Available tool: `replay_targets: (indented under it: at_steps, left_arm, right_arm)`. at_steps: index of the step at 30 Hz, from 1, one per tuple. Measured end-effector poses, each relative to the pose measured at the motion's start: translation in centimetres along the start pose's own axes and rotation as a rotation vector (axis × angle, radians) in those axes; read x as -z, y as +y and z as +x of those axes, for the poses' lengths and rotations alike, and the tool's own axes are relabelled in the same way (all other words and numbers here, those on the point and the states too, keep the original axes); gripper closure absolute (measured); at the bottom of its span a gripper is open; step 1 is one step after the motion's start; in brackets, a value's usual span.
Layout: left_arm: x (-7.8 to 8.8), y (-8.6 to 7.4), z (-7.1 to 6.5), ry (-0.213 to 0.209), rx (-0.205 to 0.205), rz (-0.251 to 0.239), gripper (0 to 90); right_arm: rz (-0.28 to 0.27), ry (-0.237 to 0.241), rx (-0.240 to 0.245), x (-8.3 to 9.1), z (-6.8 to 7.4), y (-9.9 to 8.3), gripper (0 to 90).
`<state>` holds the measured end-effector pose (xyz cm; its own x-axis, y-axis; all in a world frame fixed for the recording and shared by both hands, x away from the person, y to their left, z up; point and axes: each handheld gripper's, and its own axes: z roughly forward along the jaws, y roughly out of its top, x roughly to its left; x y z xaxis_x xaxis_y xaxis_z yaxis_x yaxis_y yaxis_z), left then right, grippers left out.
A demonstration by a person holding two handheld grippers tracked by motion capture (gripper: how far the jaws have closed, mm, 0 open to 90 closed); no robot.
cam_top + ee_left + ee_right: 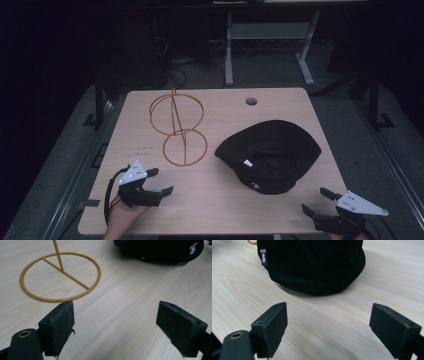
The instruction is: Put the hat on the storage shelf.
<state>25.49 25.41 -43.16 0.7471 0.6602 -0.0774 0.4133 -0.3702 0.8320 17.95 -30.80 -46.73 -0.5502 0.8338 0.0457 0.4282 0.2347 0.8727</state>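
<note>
Both grippers spread wide, empty, low over pale wood worktop (220, 200). Left gripper (159, 181): gold wire hat stand (179, 127) just ahead. Right gripper (317, 200): black fabric bucket hat (270, 152) ahead.

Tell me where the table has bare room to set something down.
Free: the near strip between the left claw and the right claw, in front of the black hat; the far right corner past the round hole; the left edge beside the wire stand. Crowded: the narrow gap between the stand's base ring and the hat brim.
</note>
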Motion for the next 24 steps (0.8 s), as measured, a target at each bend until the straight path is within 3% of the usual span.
replay_targets:
  at_steps: [11, 18, 22, 24]
  left_arm:
    - [-0.3, 0.9, -1.1, -0.032, -0.026, -0.018, 14.9]
    - [-1.2, 2.4, -2.7, -0.065, -0.086, -0.005, 14.8]
    - [-1.7, 3.1, -3.4, -0.090, -0.100, 0.004, 14.8]
    - [-2.1, 3.6, -4.0, -0.106, -0.120, 0.016, 14.8]
  right_arm:
    - [0.001, 0.024, 0.009, -0.1, 0.2, 0.1, 14.3]
    - [0.021, 0.030, 0.020, -0.2, 0.3, 0.1, 14.3]
    - [0.020, 0.007, 0.054, 0.0, 0.6, 0.1, 14.3]
    - [0.015, 0.016, 0.039, 0.2, 0.6, -0.1, 14.3]
